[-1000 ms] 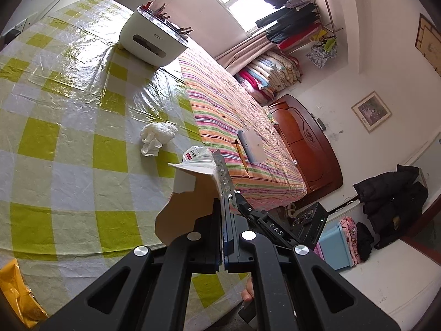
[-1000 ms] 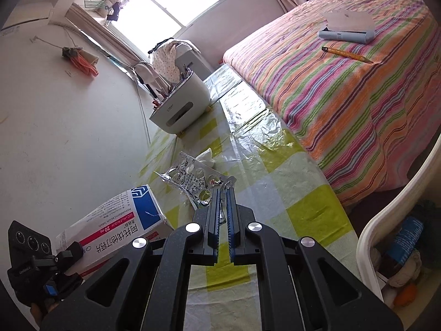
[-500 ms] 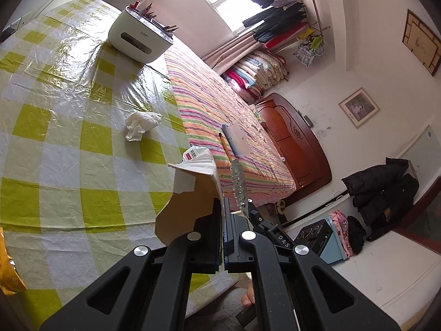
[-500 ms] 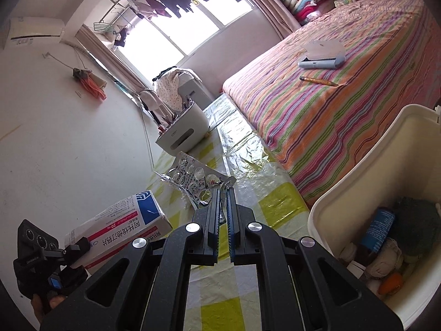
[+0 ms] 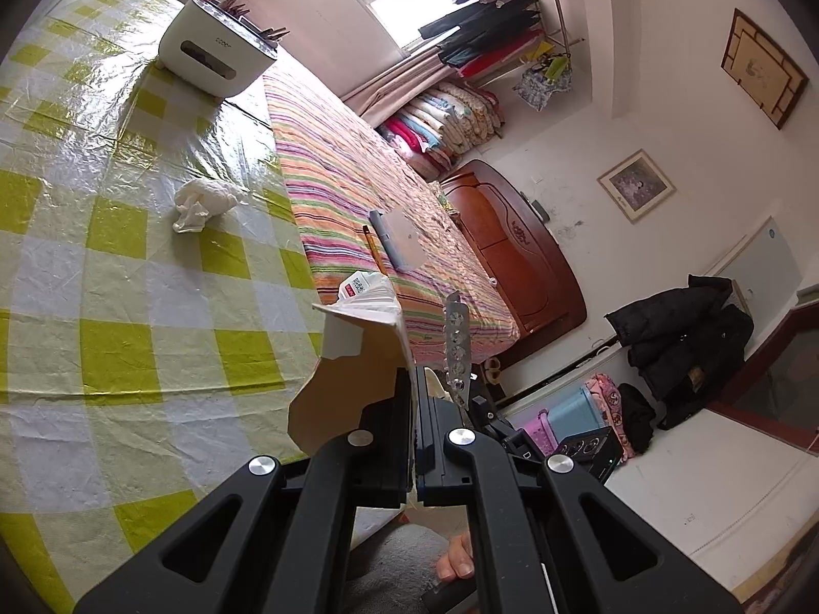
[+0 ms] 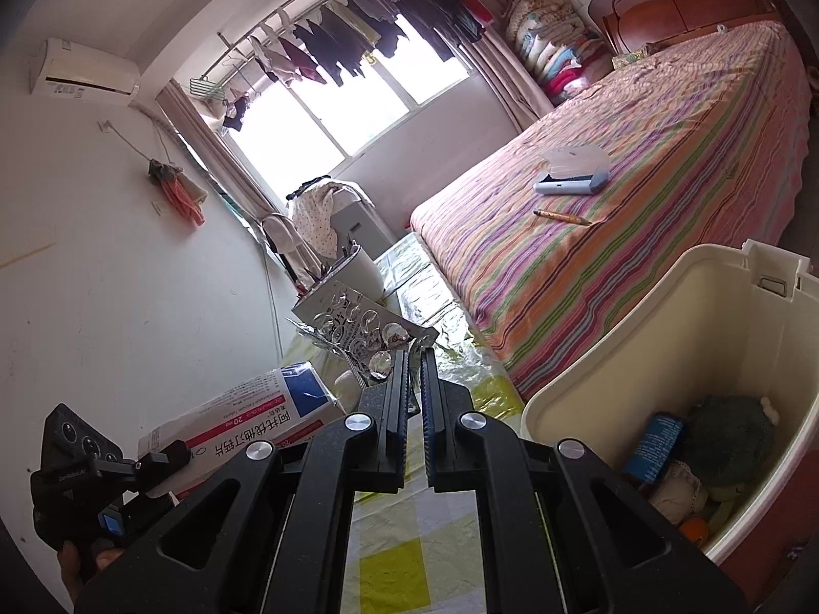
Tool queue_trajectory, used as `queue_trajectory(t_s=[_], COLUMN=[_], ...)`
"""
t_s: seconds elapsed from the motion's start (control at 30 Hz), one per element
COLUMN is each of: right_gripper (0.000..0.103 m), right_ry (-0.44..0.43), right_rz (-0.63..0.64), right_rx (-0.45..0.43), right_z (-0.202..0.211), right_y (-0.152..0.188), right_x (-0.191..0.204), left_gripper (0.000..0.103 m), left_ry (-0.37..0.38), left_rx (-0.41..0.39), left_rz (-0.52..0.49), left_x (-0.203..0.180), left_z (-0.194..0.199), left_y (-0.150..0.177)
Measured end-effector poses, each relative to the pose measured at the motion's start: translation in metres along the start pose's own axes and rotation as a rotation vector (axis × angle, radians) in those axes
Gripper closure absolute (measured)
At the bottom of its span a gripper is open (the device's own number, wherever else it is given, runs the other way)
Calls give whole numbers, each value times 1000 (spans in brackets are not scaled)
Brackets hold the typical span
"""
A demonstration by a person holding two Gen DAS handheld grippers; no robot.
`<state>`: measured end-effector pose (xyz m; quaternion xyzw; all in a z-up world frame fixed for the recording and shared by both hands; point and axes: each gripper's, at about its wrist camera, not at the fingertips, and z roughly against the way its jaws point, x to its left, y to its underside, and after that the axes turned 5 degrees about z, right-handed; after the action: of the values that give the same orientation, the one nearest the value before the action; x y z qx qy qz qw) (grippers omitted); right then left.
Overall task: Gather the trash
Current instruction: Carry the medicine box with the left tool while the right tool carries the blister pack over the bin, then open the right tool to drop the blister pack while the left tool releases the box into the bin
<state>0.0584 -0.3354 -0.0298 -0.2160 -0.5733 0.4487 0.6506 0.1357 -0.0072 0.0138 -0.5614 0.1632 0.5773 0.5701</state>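
The left gripper (image 5: 413, 384) is clamped on a flattened medicine box (image 5: 353, 358), shown in the left view from its plain brown inner side. The right view shows the same box (image 6: 240, 419) from its printed face: white with a blue corner and a red band, large Chinese characters and "20" beside them; the smaller print is too fine to read. The right gripper (image 6: 415, 358) is pinched on a silver blister pack (image 6: 353, 322), seen flat in the right view with its clear bubbles, and edge-on in the left view as a thin strip (image 5: 456, 343) just right of the box.

Only the right view shows the cream bin (image 6: 640, 348), near right, beside the table edge, with a dark blue bottle, a dark green cloth and other scraps at its bottom. Both held items are above the table, left of the bin.

Only the left view shows a crumpled tissue (image 5: 199, 202) lying on the green-checked tablecloth (image 5: 102, 307), well apart from the box. A white holder (image 5: 215, 56) with utensils stands at the far end. A fingertip (image 5: 458, 560) shows below the left gripper.
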Motion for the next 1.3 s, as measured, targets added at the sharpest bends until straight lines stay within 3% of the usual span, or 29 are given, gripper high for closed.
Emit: queue_trajectory(t_s=[0.43, 1.3], right_gripper=[98, 98], right_ry=[36, 113], right_rz=[-58, -225], right_rx=[-99, -145], right_z=[43, 68], right_y=[4, -1], right_x=[-30, -87], left_gripper=[102, 102], left_ry=[17, 29], left_rx=[68, 193], left_rz=[-25, -83], left_x=[-13, -42], left_z=[-36, -97], left_y=[8, 32])
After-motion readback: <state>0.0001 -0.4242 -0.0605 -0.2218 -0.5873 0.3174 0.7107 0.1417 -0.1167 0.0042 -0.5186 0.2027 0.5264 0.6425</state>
